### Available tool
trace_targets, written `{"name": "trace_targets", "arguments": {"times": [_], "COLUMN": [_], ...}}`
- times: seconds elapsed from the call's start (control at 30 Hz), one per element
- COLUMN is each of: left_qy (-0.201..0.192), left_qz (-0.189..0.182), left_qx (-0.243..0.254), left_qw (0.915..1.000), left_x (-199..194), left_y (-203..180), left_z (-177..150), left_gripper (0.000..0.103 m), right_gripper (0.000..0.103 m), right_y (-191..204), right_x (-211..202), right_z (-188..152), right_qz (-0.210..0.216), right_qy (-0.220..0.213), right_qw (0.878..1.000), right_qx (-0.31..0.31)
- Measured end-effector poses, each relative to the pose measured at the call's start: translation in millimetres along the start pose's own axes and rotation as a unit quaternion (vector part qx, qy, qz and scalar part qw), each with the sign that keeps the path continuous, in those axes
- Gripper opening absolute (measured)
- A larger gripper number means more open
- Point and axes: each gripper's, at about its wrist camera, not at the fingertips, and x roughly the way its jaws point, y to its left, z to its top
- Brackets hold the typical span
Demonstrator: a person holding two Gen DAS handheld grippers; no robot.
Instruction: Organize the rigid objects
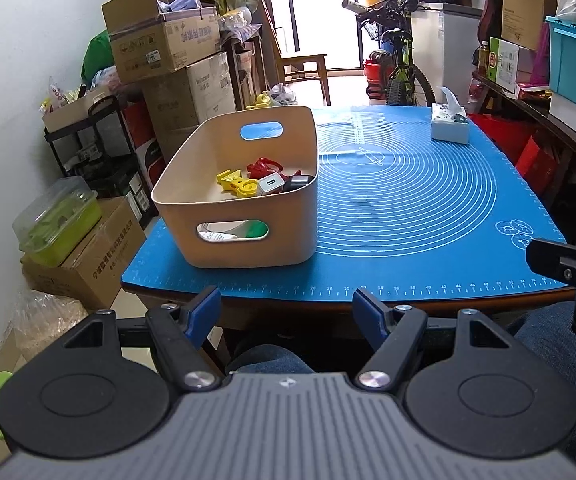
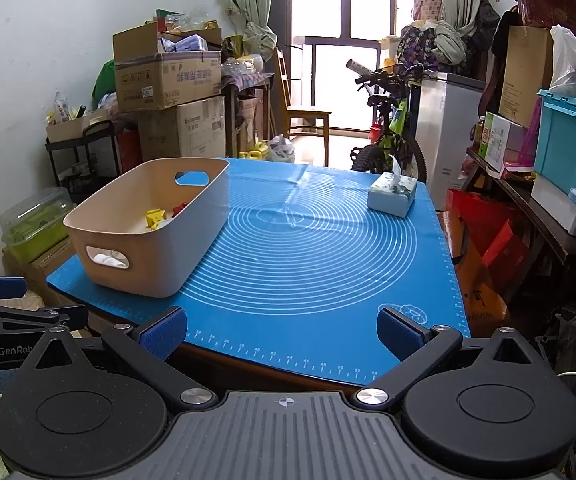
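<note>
Small rigid pieces, yellow parts (image 1: 236, 185), a red clip (image 1: 263, 168), a white charger (image 1: 270, 185) and something black (image 1: 300, 183), lay together in the tan bin (image 1: 247, 248) at the near left of the blue mat (image 1: 408, 200). We held our left gripper (image 1: 288, 312) and right gripper (image 2: 281, 334) back from the table edge, fingers spread wide, pinching nothing. A tissue box (image 1: 450, 125) sat at the mat's far right, well apart from the bin.
</note>
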Motion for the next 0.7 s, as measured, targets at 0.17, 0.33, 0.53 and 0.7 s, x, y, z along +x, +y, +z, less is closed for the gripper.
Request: {"name": "trace_targets", "arguments": {"times": [0.17, 0.33, 0.53, 0.7], "left_qy": [0.004, 0.003, 0.003, 0.002], "left_qz": [-0.003, -0.004, -0.003, -0.003], "left_qx": [-0.005, -0.005, -0.005, -0.006], "left_qw": [1.0, 1.0, 1.0, 1.0], "left_x": [1.4, 1.6, 1.7, 1.3], "left_y": [1.5, 1.8, 2.3, 2.2], "left_z": [0.3, 0.3, 0.3, 0.2], "left_gripper": [0.073, 0.074, 0.073, 0.073], "right_gripper": [0.101, 0.101, 0.101, 0.101], "right_y": [-0.4, -0.9, -0.3, -0.2], "right_x": [1.1, 1.3, 1.3, 0.6], "right_z": [0.1, -0.2, -0.3, 0.4], "right_qz": [0.001, 0.002, 0.001, 0.001], "right_qy": [0.003, 0.003, 0.002, -0.003], "right_qw": [1.0, 1.0, 1.0, 1.0], "right_qx": [0.001, 0.001, 0.001, -0.003]}}
